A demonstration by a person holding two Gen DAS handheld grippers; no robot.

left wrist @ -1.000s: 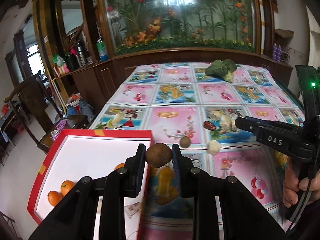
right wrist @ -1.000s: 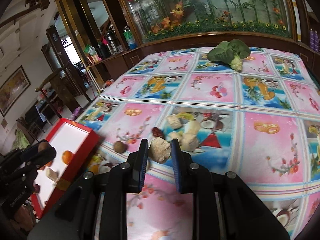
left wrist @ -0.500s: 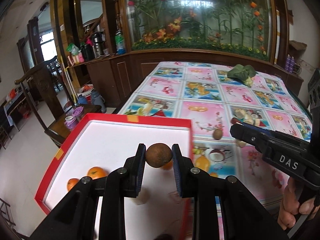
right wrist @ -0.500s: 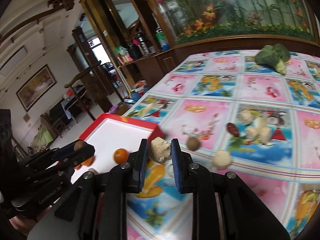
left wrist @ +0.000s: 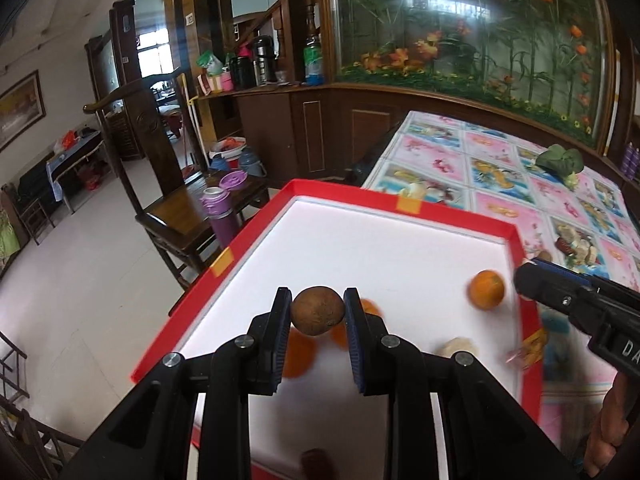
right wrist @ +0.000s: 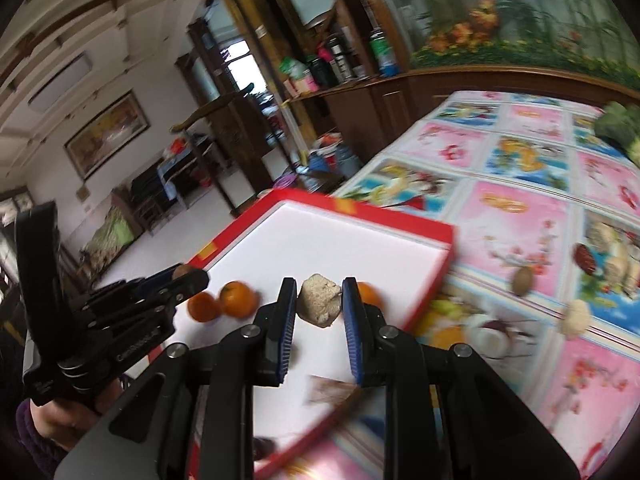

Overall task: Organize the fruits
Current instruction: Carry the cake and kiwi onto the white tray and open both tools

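Brown and round, a small fruit [left wrist: 317, 311] sits pinched between the fingers [left wrist: 280, 322] of the left gripper [left wrist: 317, 320], held above the white floor of the red-rimmed tray [left wrist: 404, 199]. The grip is across its widest part, which seems a sensible way to keep a ball-shaped thing from rolling out. Over the same tray, the right gripper [right wrist: 319, 306] is clenched on a pale, rough-edged chunk [right wrist: 320, 298]; what kind of food it is I cannot tell. Both loads hang clear of the tray floor, so neither has been set down yet, and the likely step in hand is lowering and releasing them.

Inside the tray already lie several oranges: one [left wrist: 485, 290] near the right wall, two more [right wrist: 238, 299] side by side near the left gripper's tip, and another partly hidden behind the right fingers. A pale lump [left wrist: 457, 347] rests near the front right corner. Gathering everything in one tray appears to be the point of the task.

Beyond the tray, on the desk with its fruit-patterned cloth [right wrist: 528, 216], more pieces wait: a brown round fruit [right wrist: 522, 280], a white knobbly one [right wrist: 576, 317], a dark red one [right wrist: 585, 258] and a leafy green vegetable [left wrist: 560, 161] farther back.
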